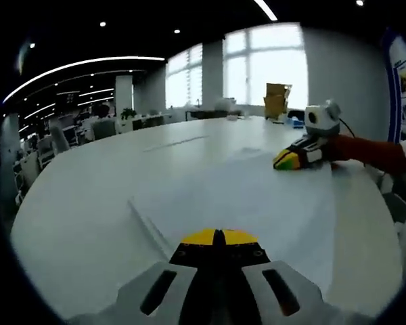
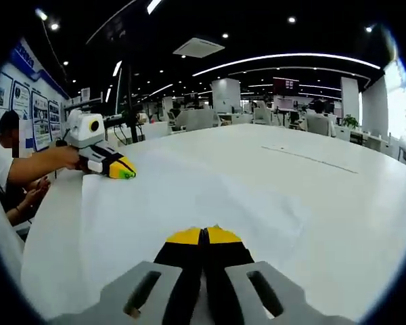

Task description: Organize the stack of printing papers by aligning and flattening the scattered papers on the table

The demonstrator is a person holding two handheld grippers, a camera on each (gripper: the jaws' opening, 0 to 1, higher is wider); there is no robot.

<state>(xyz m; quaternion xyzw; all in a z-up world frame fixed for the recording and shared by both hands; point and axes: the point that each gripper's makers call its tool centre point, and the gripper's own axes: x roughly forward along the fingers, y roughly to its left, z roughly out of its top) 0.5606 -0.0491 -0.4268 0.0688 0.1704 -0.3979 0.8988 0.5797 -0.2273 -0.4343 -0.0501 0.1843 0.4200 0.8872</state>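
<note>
Two closed, empty hand-held grippers, left (image 1: pixel 218 236) and right (image 2: pixel 204 235), on flat white papers (image 2: pixel 189 196); edges slightly fanned.

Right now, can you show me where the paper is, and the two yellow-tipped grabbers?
paper (image 2: pixel 189 196), right gripper view, flat middle of sheet.
left gripper (image 1: pixel 218 237), left gripper view, closed yellow tips.
right gripper (image 2: pixel 204 235), right gripper view, closed yellow tips.

We see a wide, white, rounded tabletop (image 1: pixel 74 223) stretching away toward the windows, with a thin seam line running across its far part. Directly on it lie white printing papers (image 1: pixel 257 196), spread flat and overlapping loosely, their edges not lined up, so that one long edge shows as a raised strip. At the tabletop's far end stands a brown cardboard box (image 1: pixel 277 99).
</note>
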